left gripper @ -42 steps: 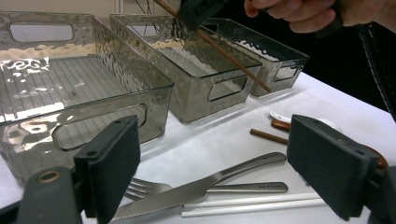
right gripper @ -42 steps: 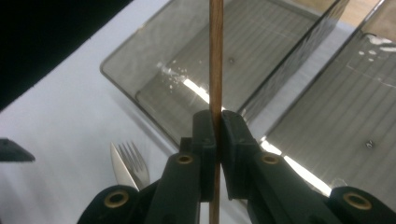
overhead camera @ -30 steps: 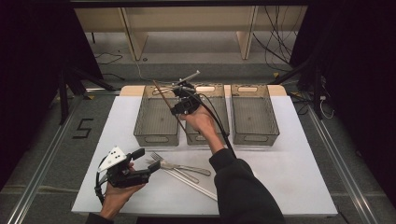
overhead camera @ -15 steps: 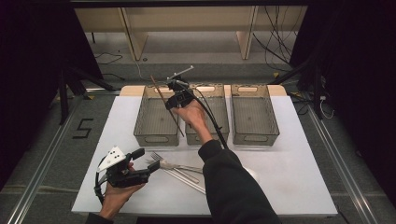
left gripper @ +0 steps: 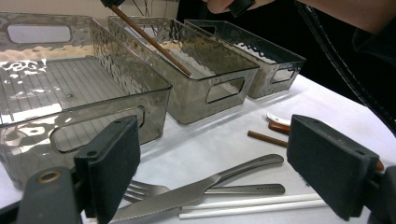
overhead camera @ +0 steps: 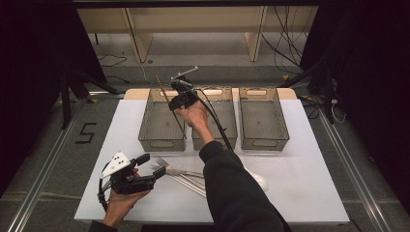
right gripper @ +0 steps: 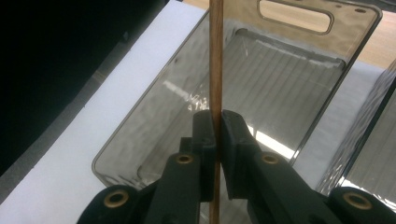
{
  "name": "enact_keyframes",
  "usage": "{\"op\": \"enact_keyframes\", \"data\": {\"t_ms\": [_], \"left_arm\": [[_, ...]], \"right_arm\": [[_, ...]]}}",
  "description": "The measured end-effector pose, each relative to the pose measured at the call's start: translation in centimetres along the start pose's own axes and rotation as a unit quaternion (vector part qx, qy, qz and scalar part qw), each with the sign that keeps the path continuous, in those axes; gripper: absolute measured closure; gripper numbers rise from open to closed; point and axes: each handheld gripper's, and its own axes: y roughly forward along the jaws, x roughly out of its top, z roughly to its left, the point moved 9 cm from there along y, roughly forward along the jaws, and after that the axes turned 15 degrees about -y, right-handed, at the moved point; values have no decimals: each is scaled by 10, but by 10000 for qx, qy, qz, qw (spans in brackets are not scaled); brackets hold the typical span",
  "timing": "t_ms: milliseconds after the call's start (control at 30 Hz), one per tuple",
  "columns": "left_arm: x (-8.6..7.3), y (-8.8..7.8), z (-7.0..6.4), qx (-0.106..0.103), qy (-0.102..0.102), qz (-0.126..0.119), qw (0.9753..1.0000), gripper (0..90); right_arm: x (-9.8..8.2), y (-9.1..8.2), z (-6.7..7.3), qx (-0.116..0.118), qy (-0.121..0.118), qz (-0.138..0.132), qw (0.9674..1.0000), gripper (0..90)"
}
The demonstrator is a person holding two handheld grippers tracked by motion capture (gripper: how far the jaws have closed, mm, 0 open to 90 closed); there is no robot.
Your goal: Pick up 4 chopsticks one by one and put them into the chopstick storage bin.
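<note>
Thin brown chopstick, round and straight, plain wood tone, pinched between the jaws of the right gripper and held aslant above the left bin, lower tip reaching down toward the bin's near end. Seen along the right gripper, jaws clamped tight on the chopstick, ribbed floor of the left bin beneath.

Three smoky clear bins in a row at the far side of the white worktop: left, middle bin, right bin.

Left gripper low at the near left, jaws spread wide, grasping nothing, just before a fork, a knife crossing it, two white straws and a second brown chopstick lying flat.
</note>
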Motion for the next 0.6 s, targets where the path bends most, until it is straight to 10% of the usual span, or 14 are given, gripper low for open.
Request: {"op": "enact_keyframes", "data": {"t_ms": [600], "left_arm": [[0, 0, -1, -30, 4, 4, 10000, 170]], "right_arm": [[9, 10, -1, -76, 129, -117, 9998, 852]]}}
